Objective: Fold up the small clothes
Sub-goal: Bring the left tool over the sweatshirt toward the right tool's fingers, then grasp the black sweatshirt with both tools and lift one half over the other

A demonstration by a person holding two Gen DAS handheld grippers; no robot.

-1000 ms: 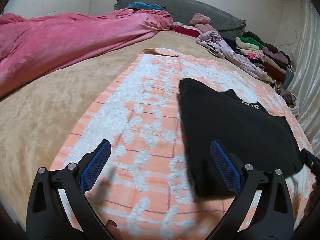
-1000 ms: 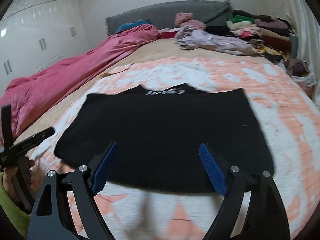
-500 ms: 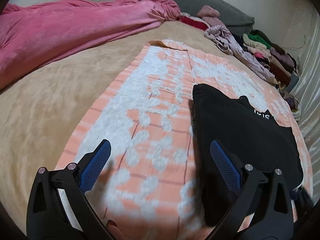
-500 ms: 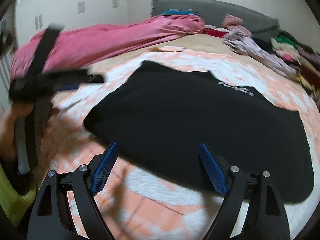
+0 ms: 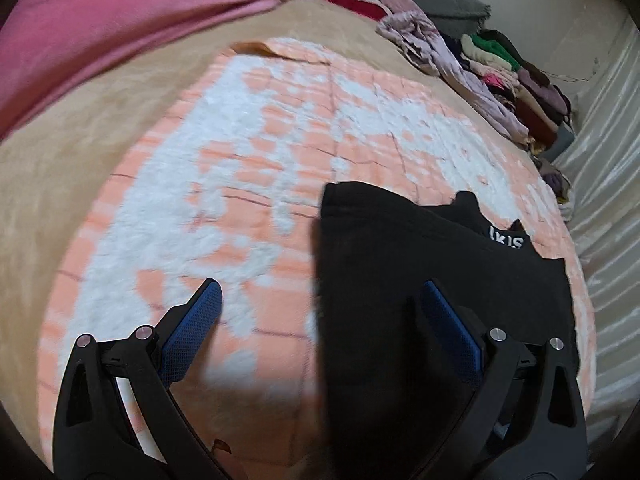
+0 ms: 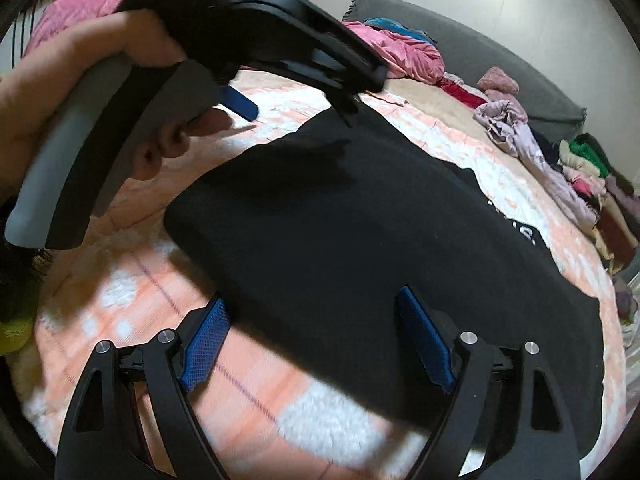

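Two hand-held grippers bear down on a flat black knit garment with white lettering at its neckline (image 6: pixel 384 248), spread on an orange-and-white tufted blanket (image 5: pixel 248 168) over a tan bedspread (image 5: pixel 80 128). In the left wrist view the garment fills the lower right, from 3 to 6 o'clock, its left edge running between the blue pads of the left gripper (image 5: pixel 320 324), whose jaws stand wide apart and hold nothing. In the right wrist view the right gripper (image 6: pixel 312 340) straddles the garment's near hem at 6 o'clock; its jaws are closing, the cloth lying between them but not yet pinched. The person's hand (image 6: pixel 100 92) on the left tool looms at 10 o'clock. To fold cleanly, each gripper would likely need to pinch an edge corner, taking up only the garment and none of the blanket beneath, then lift together so the fold stays square. No containers are visible; a heap of loose mixed-colour clothes (image 5: pixel 508 76) lies along the bed's far side at 2 o'clock, beside a crumpled pink quilt (image 5: pixel 132 24).
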